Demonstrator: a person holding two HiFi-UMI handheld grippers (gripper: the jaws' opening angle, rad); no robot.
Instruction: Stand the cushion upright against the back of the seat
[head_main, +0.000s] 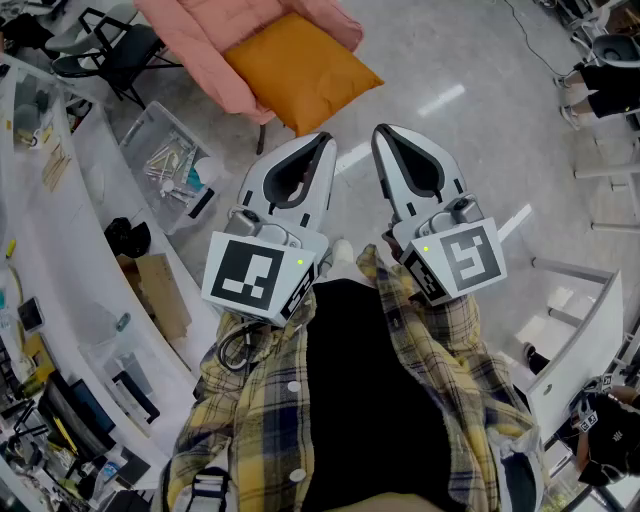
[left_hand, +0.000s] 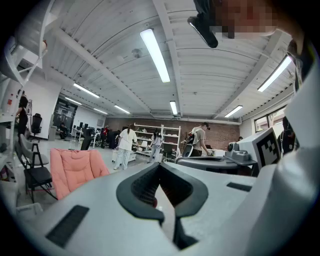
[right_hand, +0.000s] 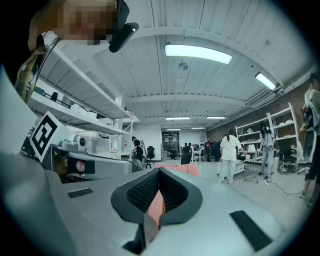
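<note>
Looking down from the left, I see the curved white table (head_main: 70, 260) strewn with small items, and beside it on the floor a clear plastic bin (head_main: 165, 160) of odds and ends and a cardboard box (head_main: 160, 290). Ahead of me stands the pink padded chair (head_main: 205, 40), and the orange cushion (head_main: 300, 70) lies flat on its seat rather than upright against the back, with its near corner reaching past the front edge toward me. My left gripper (head_main: 323, 142) is held in the air short of the chair, well apart from the cushion, its jaws pressed together with nothing between them. In the left gripper view the tips meet, with the pink chair off to their left. My right gripper (head_main: 384, 132) hangs just beside it over the bare grey floor (head_main: 480, 110), its jaws likewise pressed together and empty. In the right gripper view the chair shows as a pink strip straight beyond the closed tips. My plaid shirt (head_main: 450, 350) fills the bottom of the head view, and at the far right edge another person (head_main: 600, 95) sits near the wall.
</note>
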